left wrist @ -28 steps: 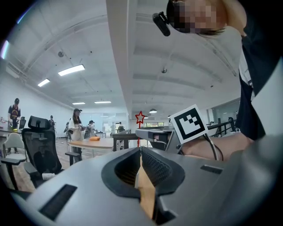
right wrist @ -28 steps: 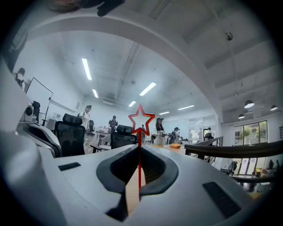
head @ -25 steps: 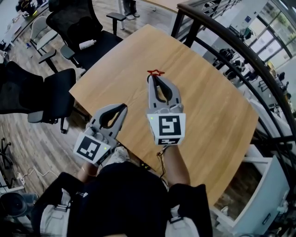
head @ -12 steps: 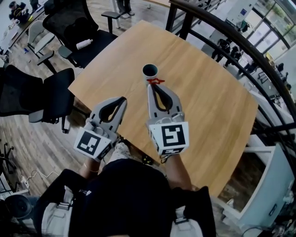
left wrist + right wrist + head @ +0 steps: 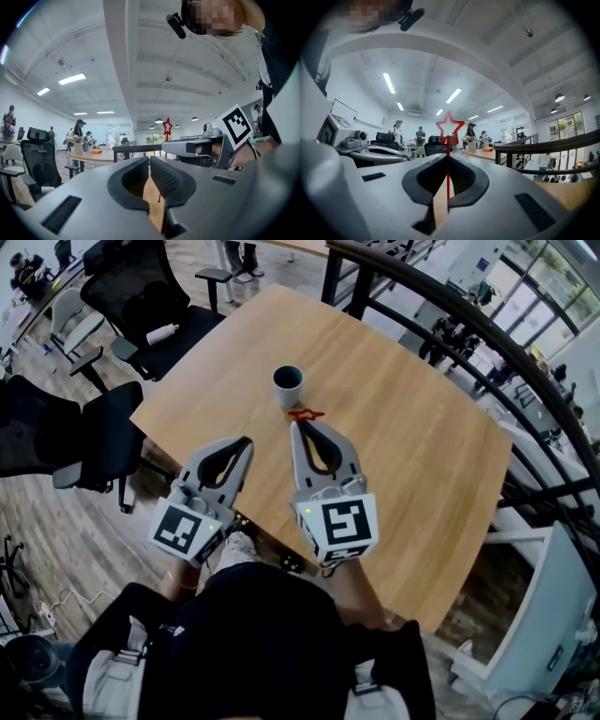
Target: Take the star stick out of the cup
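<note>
The grey plastic right gripper (image 5: 302, 424) hangs over the near middle of the light wooden table (image 5: 422, 456), jaws clamped on the thin red star stick (image 5: 450, 126). In the right gripper view the stick runs upright through the closed jaws, with the outline star above the tips and the lower end below them. In the head view the star sits right at the gripper tip, on the near side of the small dark round cup (image 5: 288, 385). It is just beside the cup, not touching it, and fully out of it. The cup stands upright on the table, far of both grippers and slightly left of the right gripper's tip.

The grey plastic left gripper (image 5: 246, 442) is just left of the right one, by the table's near left edge. Its jaws are brought together and empty; the left gripper view shows a sliver of table wood behind the pads. Both grippers point far, roughly parallel. Black office chairs (image 5: 141, 296) stand on the wood floor left of the table. A dark curved railing (image 5: 487, 343) runs along the far right.
</note>
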Demonstrator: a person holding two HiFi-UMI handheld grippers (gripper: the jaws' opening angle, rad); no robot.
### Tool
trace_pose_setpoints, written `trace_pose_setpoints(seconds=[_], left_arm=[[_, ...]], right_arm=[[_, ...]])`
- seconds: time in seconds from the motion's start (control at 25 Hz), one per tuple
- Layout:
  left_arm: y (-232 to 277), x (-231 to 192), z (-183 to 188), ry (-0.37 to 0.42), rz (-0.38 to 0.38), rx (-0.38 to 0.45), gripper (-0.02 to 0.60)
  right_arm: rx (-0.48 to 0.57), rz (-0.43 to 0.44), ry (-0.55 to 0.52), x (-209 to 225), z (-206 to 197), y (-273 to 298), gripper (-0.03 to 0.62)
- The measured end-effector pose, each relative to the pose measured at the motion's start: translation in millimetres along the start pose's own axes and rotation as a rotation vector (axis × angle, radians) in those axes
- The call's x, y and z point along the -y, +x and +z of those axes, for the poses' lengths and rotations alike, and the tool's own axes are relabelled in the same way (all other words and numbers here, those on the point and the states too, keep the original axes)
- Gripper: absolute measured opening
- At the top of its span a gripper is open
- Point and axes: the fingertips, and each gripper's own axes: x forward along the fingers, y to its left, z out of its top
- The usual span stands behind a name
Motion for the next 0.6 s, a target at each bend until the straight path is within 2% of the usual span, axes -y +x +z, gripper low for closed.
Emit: trace_pose_setpoints(seconds=[0.6], left_arm=[[-7, 32, 3, 0.015, 0.017, 0.0, 0.023]], right_arm=[[0.008, 0.04, 0.005, -2, 2, -34, 0.023]])
